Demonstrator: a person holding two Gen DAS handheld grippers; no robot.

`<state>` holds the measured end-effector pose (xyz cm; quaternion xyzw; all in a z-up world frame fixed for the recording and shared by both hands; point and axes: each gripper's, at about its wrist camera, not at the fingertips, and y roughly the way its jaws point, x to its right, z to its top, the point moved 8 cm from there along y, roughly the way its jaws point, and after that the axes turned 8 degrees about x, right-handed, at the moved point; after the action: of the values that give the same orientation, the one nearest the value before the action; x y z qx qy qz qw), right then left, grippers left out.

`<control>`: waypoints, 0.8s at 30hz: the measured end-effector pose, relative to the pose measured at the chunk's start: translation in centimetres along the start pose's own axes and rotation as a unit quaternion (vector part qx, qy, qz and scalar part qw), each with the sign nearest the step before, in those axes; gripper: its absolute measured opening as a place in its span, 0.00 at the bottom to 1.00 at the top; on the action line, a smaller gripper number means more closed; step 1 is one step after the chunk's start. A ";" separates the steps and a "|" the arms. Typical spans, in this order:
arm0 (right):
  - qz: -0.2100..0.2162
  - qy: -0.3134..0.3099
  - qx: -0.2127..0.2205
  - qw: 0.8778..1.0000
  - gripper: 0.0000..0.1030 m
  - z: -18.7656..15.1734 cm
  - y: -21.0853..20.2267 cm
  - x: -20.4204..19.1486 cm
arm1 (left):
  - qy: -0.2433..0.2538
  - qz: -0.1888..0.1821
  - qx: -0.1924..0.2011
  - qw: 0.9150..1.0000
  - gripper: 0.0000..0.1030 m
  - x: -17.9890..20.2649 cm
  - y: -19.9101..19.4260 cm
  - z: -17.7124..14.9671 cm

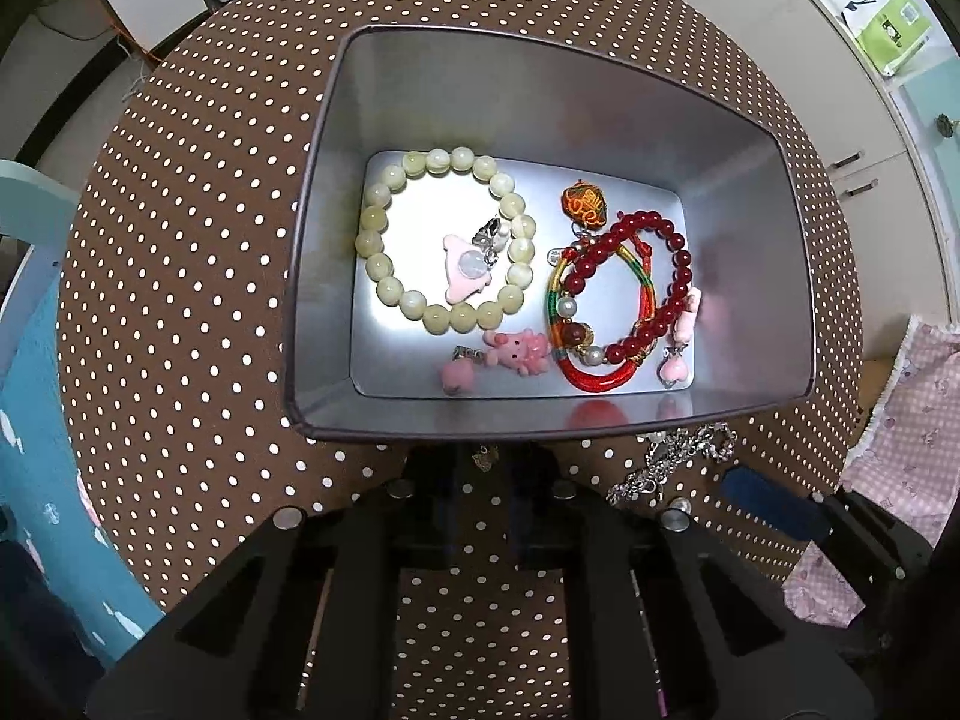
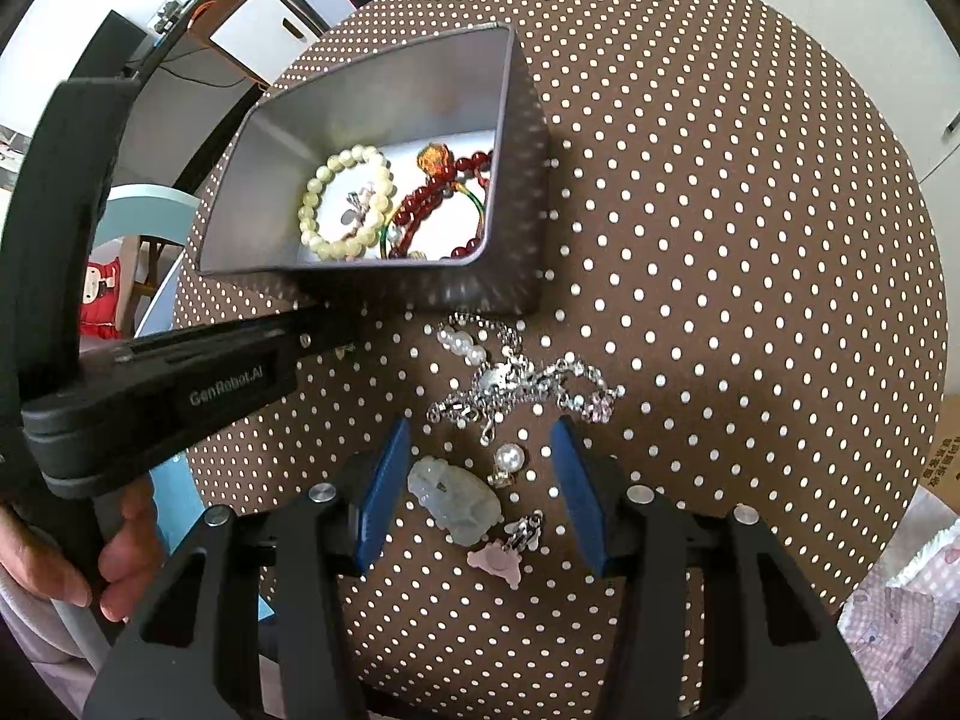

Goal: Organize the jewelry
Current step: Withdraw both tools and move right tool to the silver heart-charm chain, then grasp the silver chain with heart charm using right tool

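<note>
**Left wrist view: jewelry partly gathered in the tin**

Left wrist view is filled by a rectangular silver metal tin (image 1: 540, 120) standing on a round table covered in brown cloth with white dots (image 1: 180, 240). On the tin's floor, at the left, a pale yellow-green beaded bracelet (image 1: 384, 192) is laid around a pink flat charm with a clear bead (image 1: 465, 270). To the right, a dark red beaded bracelet (image 1: 678, 276) is overlapped with a red, green and gold woven cord bangle (image 1: 576, 375); an orange knotted ornament (image 1: 585, 204) is seen just beyond them. Along the near wall a small pink pig figure (image 1: 522, 351) and a pink heart pendant (image 1: 459, 378) are placed side by side.

Outside the tin, just near its front wall, a tangle of silver chain with white pearls (image 2: 516, 378) is spread on the cloth. Nearer still, a pale green carved jade pendant (image 2: 456, 501), a single pearl pendant (image 2: 510, 459) and a second pink flat charm on a silver clasp (image 2: 498, 561) are found between the blue pads (image 2: 381, 498) of the right gripper (image 2: 480, 504), whose jaws are held wide apart around them without contact.

The left gripper (image 1: 480, 468) is positioned close against the tin's near wall; its jaws are drawn together on a small silver charm (image 1: 483, 457). A pink patterned cloth (image 2: 900, 618) is seen at the right table edge.
</note>
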<state>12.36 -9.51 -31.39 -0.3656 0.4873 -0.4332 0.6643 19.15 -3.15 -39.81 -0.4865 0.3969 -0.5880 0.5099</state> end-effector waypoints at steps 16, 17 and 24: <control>-0.003 -0.098 0.050 0.994 0.15 3.0 3.3 -2.8 | 0.001 -0.002 0.004 1.000 0.10 -2.5 -3.5 -4.0; -0.006 -0.102 0.054 0.993 0.13 3.1 3.5 -2.8 | -0.002 -0.004 0.005 1.000 0.10 -2.8 -3.7 -4.3; -0.005 -0.108 0.049 0.993 0.07 2.6 4.2 -2.7 | -0.018 0.004 0.001 1.000 0.10 -4.7 -4.4 -6.3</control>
<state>15.42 -5.27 -33.64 -0.3795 0.3893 -0.4175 0.7281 12.10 2.09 -37.65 -0.4946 0.3891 -0.5774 0.5202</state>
